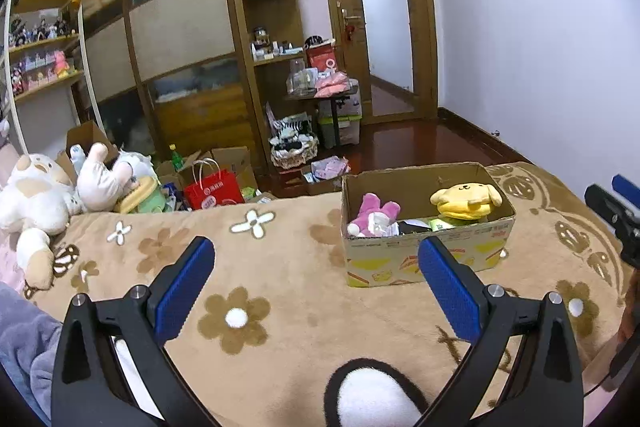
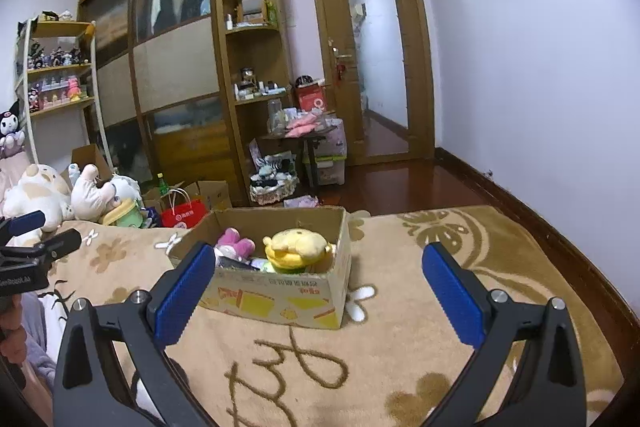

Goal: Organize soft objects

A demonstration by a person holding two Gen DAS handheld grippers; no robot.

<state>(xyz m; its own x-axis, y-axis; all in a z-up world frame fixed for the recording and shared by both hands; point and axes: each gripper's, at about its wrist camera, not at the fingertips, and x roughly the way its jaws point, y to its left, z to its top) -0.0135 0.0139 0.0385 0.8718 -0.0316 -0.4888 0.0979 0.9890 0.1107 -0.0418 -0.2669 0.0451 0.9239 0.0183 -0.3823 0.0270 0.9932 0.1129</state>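
Plush toys sit in my open brown cardboard box [image 1: 428, 251] on the tan flower-patterned fleece blanket [image 1: 280, 267]: a yellow floppy-eared plush dog [image 1: 466, 201] at its right end, a pink-and-white plush rabbit [image 1: 374, 213] at its left, with dark and green soft items between them that I cannot make out. My left gripper [image 1: 316, 281] hovers just short of the box, its blue ribbed fingers spread wide with nothing between them; a black-and-white plush shape [image 1: 372, 395] lies right below it. My right gripper [image 2: 318, 289] is likewise wide apart and empty, the box's printed front directly ahead. Far left, a large cream-and-tan plush animal [image 1: 34, 203] lies on the blanket, well apart from the box. Beyond the bed edge stand a red paper bag [image 1: 214, 189] and wooden wardrobe [image 1: 180, 27].
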